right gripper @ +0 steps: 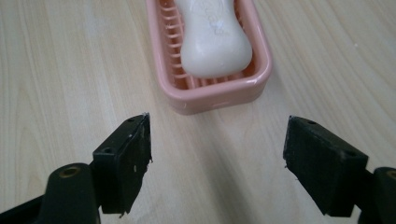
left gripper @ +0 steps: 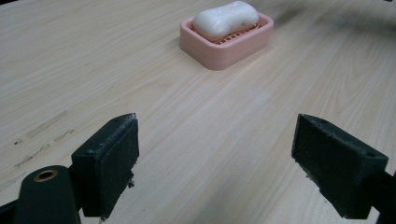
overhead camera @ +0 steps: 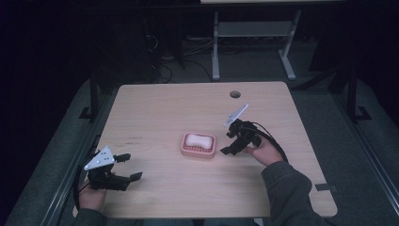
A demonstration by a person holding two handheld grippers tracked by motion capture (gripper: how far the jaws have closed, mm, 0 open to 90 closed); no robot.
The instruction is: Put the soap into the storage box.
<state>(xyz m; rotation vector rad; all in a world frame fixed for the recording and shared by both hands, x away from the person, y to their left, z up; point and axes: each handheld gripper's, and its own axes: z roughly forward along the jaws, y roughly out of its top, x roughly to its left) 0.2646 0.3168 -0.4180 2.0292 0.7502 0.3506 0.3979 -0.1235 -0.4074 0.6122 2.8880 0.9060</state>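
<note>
- Clearly, we see soap (overhead camera: 197,140) lying in a pink dish (overhead camera: 187,150) mid-table (overhead camera: 155,108).
- Our right gripper (overhead camera: 228,142), jaws apart, sits just beside the dish.
- Our left gripper (overhead camera: 131,166), also spread, holds nothing.

Nothing to read here, folks. The white soap bar (right gripper: 212,39) carries a faint embossed mark, too soft to make out. The pink soap dish (right gripper: 219,95) and the tabletop (left gripper: 140,70) carry no lettering, labels or numbers.

The soap (overhead camera: 197,140) lies in the soap dish (overhead camera: 198,151). The right gripper (overhead camera: 229,142) sits just right of the dish; the left gripper (overhead camera: 130,167) lies well apart, to the dish's near left.
</note>
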